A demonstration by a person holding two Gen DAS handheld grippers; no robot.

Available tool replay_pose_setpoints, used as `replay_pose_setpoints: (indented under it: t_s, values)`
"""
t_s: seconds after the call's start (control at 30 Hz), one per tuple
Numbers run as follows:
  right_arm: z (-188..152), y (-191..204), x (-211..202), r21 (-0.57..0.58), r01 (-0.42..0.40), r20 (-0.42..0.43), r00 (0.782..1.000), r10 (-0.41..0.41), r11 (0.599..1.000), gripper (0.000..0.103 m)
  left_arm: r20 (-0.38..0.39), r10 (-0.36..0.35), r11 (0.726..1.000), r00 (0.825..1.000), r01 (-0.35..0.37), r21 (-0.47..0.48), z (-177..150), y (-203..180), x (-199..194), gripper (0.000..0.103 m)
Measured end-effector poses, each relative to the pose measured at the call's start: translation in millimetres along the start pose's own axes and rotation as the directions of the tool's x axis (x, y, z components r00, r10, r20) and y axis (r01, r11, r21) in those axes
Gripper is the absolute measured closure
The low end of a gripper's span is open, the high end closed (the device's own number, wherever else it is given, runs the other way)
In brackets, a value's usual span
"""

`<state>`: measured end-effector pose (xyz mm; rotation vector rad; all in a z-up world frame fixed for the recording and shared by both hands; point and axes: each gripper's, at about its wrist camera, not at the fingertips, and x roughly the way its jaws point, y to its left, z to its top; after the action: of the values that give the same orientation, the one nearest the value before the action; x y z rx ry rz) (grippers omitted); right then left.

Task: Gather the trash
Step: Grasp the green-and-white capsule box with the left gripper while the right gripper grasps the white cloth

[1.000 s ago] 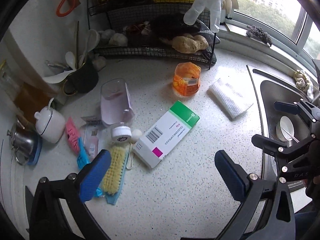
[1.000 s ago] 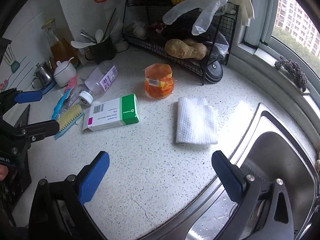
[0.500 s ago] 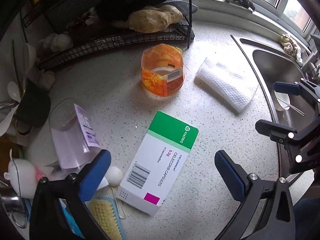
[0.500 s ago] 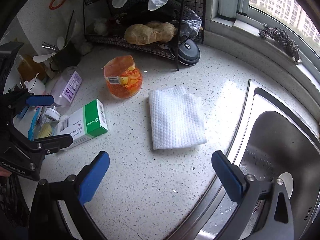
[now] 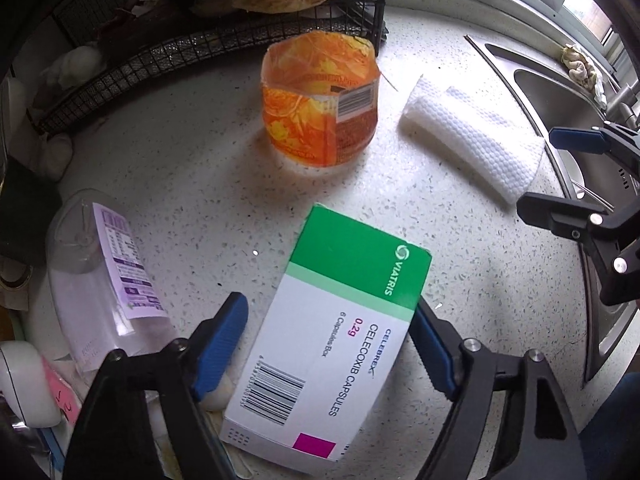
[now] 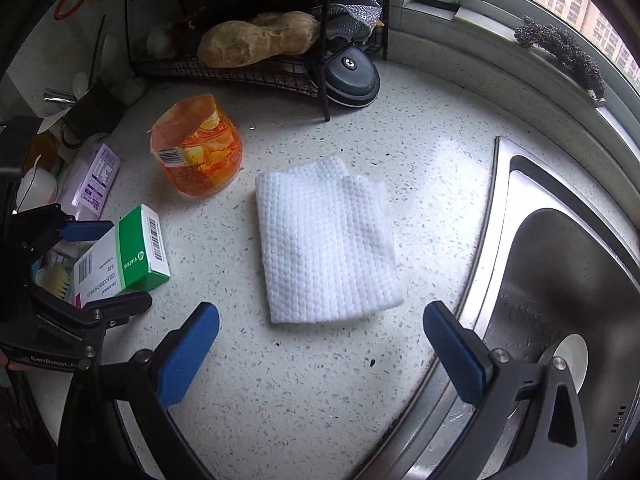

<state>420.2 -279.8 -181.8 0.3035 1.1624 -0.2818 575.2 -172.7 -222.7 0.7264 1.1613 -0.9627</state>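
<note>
My left gripper [image 5: 328, 344] has its jaws apart, straddling the white-and-green cardboard capsule box [image 5: 332, 352] that lies flat on the speckled white stone surface [image 5: 192, 168]. The box's long sides sit between my two blue pads; the right pad is just beside or touching its edge, I cannot tell which, and the left pad stands a little clear. Ahead of these jaws stands the crumpled orange plastic wrapper cup [image 5: 320, 100], upright and open at the top. To the left of the jaws a clear plastic bottle with a purple label [image 5: 104, 276] lies on its side, near the left pad.

My right gripper [image 6: 320, 352] also has its jaws wide apart, gripping nothing. Just ahead of them, centred between the pads, lies the folded white textured paper towel [image 6: 324, 240], flat on the surface. To the right of the jaws is the stainless steel sink [image 6: 568, 272]; ahead and left stands the orange cup, and beyond it the black wire rack [image 6: 256, 68].
</note>
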Motion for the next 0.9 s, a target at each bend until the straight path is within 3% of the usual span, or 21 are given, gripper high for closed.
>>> replay_pose_setpoints:
  t_s: [0.1, 0.27, 0.47, 0.67, 0.8, 0.9]
  values:
    - [4.2, 4.5, 0.5, -0.009, 0.004, 0.003, 1.0, -0.004, 1.0, 0.001, 0.01, -0.001, 1.0, 1.0, 0.001, 0.012, 1.5, -0.4, -1.0, 0.037]
    - [12.6, 6.2, -1.0, -0.029, -0.001, 0.009, 1.0, 0.001, 1.0, 0.001, 0.008, 0.038, 0.998, 0.999, -0.038, 0.039, 3.4, -10.5, -3.3, 0.039]
    - [23.6, 5.4, -1.2, -0.08, -0.032, -0.001, 0.999, 0.032, 0.996, 0.001, 0.04, 0.069, 0.995, 0.997, -0.066, -0.071, 7.9, -10.9, -23.5, 0.039]
    - [31.6, 4.0, 11.9, -0.105, -0.071, -0.02, 0.997, 0.07, 0.992, 0.001, 0.066, 0.145, 0.974, 0.987, -0.131, -0.183, 4.3, -9.5, -46.1, 0.039]
    - [34.3, 4.4, 24.6, -0.125, -0.085, -0.047, 0.996, 0.08, 0.988, 0.027, 0.067, 0.184, 0.953, 0.981, -0.161, -0.257, 0.6, -8.8, -56.5, 0.039]
    - [35.8, 7.7, 31.0, -0.166, -0.056, -0.044, 0.998, 0.05, 0.984, 0.04, 0.052, 0.23, 0.934, 0.972, -0.205, -0.293, -7.0, -12.7, -62.8, 0.039]
